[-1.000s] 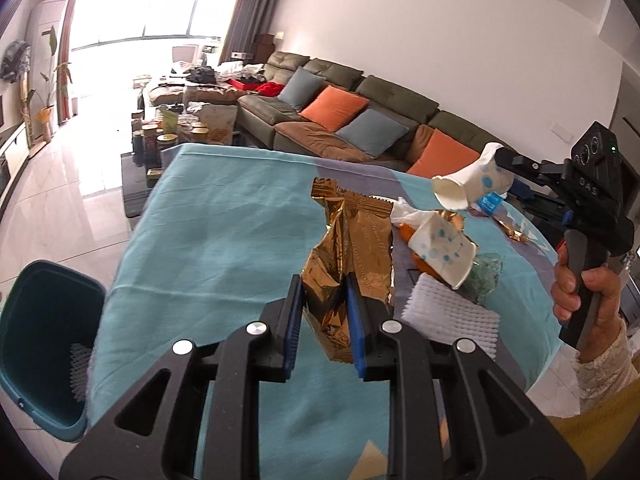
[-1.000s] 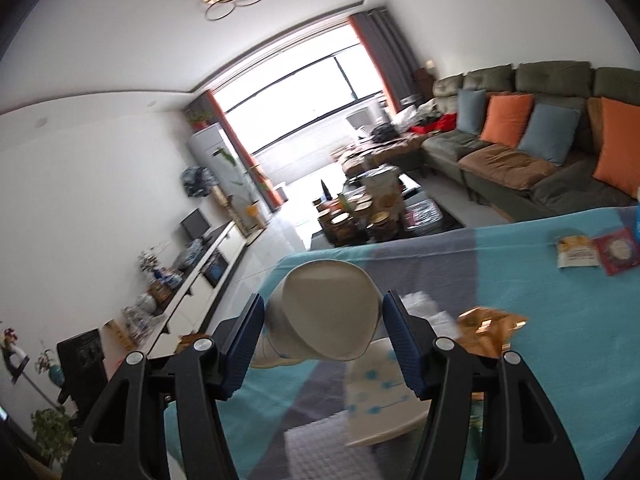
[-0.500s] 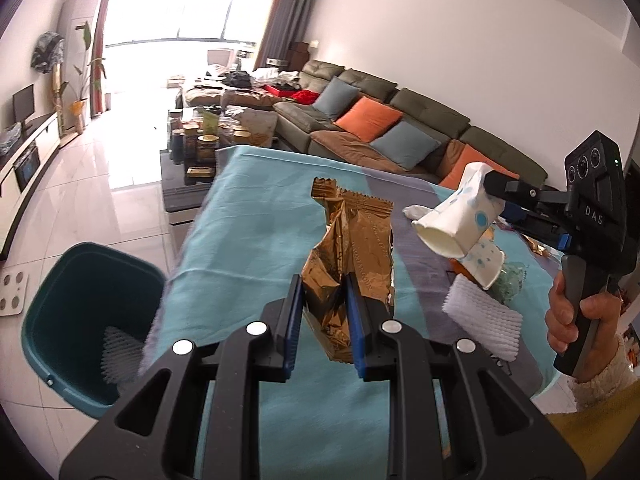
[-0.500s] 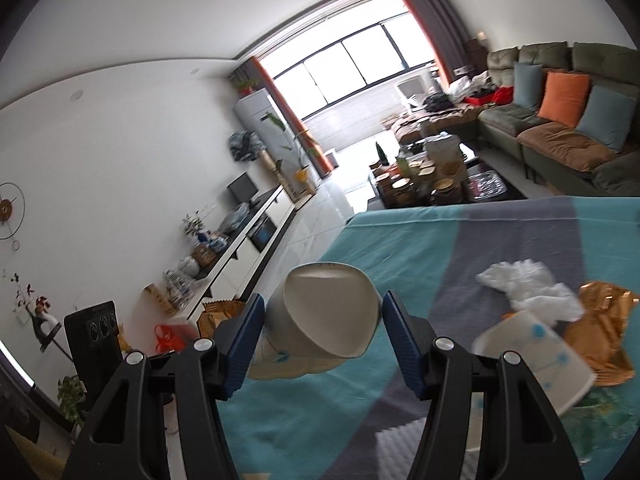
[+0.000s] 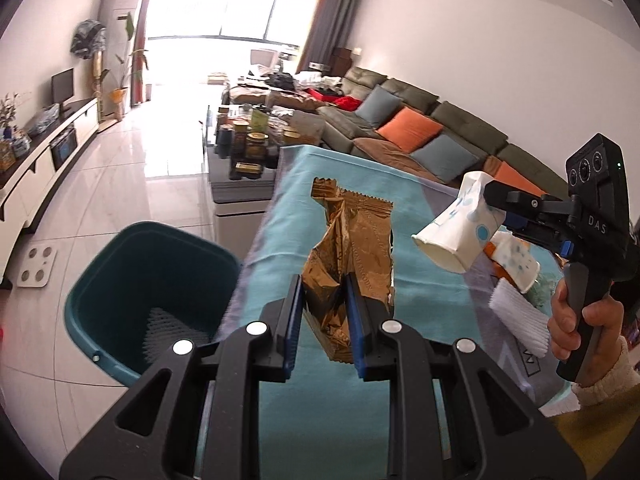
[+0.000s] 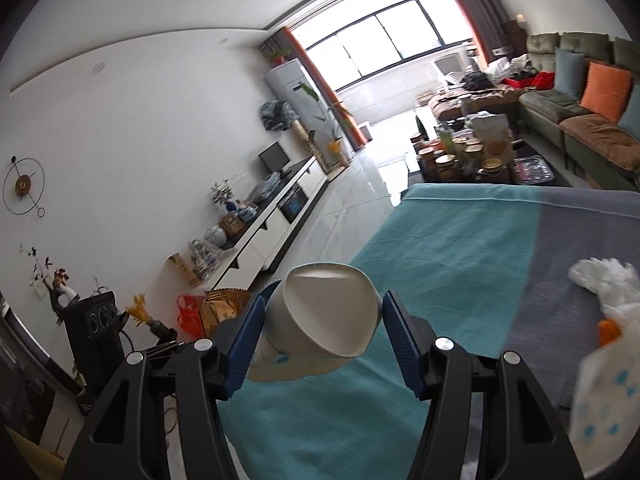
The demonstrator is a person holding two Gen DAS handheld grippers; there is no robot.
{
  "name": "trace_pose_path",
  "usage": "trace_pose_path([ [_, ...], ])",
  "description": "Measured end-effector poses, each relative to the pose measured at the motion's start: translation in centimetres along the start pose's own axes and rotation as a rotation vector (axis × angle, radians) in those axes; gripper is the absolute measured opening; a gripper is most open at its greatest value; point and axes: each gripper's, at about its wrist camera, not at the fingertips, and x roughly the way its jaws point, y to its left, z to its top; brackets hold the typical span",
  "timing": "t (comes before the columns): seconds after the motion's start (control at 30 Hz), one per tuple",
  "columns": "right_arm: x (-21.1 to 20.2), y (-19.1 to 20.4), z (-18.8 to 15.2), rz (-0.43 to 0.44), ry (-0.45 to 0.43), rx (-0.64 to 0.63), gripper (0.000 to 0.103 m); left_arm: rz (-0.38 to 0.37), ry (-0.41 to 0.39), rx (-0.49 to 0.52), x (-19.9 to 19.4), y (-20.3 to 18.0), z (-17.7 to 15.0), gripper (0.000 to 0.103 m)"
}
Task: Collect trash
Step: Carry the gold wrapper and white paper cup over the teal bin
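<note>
My left gripper [image 5: 322, 320] is shut on a crumpled gold foil wrapper [image 5: 352, 256] and holds it above the table's left edge. A teal bin [image 5: 120, 280] stands on the floor left of it, with a white foam net [image 5: 168, 330] inside. My right gripper [image 6: 324, 336] is shut on a white paper cup [image 6: 328, 316] with blue dots, held sideways over the teal tablecloth [image 6: 440, 264]. In the left wrist view the right gripper [image 5: 494, 206] holds that cup [image 5: 460, 232] in the air to the right of the wrapper.
On the table to the right lie another dotted paper cup [image 5: 516, 260], a white foam net [image 5: 520, 320] and a crumpled white tissue [image 6: 604, 284]. A low table with jars [image 5: 248, 144] and a sofa [image 5: 420, 128] stand beyond. A TV cabinet [image 5: 44, 152] lines the left wall.
Both grippers have swung left with their loads. The bin has come nearer the left gripper, and the cup has moved away from the trash pile toward the table's left side.
</note>
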Motion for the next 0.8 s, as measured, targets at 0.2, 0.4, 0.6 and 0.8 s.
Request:
trace_pose_path([
  [0.2, 3.3, 1.6, 0.8, 0.041, 0.033, -0.036, 0.059, 0.057, -0.016, -0.032, -1.0, 2.3, 0.1, 0.021],
  [0.4, 6.2, 3.2, 0.9, 0.075, 0.074, -0.061, 0.059, 0.117, -0.020, -0.076, -1.5, 5.1, 0.2, 0.021],
  [0.6, 8.3, 4.4, 0.8, 0.104, 0.104, -0.066, 0.059, 0.163, -0.018, -0.119, -1.9, 7.5, -0.2, 0.021],
  [0.8, 10.6, 5.9, 0.6, 0.109, 0.130, -0.088, 0.059, 0.200, -0.010, -0.151, -2.1, 9.7, -0.8, 0.021],
])
